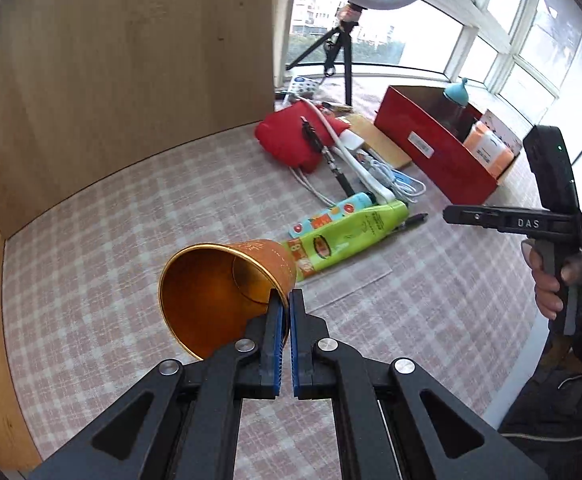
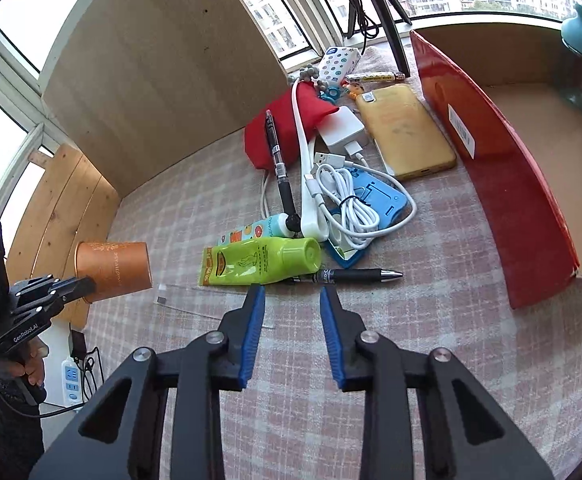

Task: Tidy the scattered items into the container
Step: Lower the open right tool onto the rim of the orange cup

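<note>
Orange paper cup (image 1: 227,292) found pinched by its rim wall between the closed pads of the left gripper (image 1: 285,300), lifted clear of the checked cloth (image 1: 91,240), mouth turned toward the lens. Transport step judged in hand; next move judged to call for carrying the cup over the red box (image 1: 431,152), well beyond the jaw tips to the right, and releasing inside.

Right gripper (image 2: 292,296) noted with jaws narrowly parted, nothing between them; black pen (image 2: 355,276) and green tube (image 2: 263,262) lying just ahead of its tips, pen the nearer.

Red box seen to hold an orange pack (image 1: 487,148) and a teal-capped bottle (image 1: 457,96); floor otherwise largely bare. Remaining clutter ahead of the jaws, beside the box.
</note>
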Available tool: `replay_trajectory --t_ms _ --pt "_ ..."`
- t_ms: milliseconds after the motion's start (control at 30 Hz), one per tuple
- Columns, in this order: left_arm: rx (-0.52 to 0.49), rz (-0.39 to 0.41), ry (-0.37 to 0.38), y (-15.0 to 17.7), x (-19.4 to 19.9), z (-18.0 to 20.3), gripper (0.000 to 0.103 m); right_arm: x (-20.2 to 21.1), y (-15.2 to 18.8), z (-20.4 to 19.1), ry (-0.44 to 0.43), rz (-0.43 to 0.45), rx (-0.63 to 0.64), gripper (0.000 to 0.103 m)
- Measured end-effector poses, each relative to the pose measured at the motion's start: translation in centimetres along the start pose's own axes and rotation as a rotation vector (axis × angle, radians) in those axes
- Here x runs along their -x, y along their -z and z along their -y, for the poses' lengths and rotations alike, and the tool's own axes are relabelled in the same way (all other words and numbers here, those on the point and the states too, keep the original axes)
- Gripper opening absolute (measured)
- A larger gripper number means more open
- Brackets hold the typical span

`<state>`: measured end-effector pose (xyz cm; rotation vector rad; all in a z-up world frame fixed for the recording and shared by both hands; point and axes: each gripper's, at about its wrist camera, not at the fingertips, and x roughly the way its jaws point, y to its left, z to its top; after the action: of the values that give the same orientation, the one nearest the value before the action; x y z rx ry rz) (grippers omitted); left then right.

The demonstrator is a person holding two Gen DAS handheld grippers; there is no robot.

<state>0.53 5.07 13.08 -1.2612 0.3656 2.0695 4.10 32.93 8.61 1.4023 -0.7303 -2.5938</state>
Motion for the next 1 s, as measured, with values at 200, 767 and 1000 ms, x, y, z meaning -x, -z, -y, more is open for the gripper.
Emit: replay_trajectory --t_ms 200,767,1000 --pt "-0.176 -0.096 0.101 -0.4 -3.2 8.5 0.002 0.9 1.9 1.0 -0.02 -0.009 -0.009 0.028" --pt "-0.429 -0.179 0.204 -2.9 -6.5 18.4 0.008 -0.3 4.7 4.8 0.005 -0.071 -0.107 0.028" --pt "-0.407 -0.139 0.238 -3.4 -5.1 17.8 0.021 1.1 4.3 6.1 0.048 -0.048 -0.129 0.028"
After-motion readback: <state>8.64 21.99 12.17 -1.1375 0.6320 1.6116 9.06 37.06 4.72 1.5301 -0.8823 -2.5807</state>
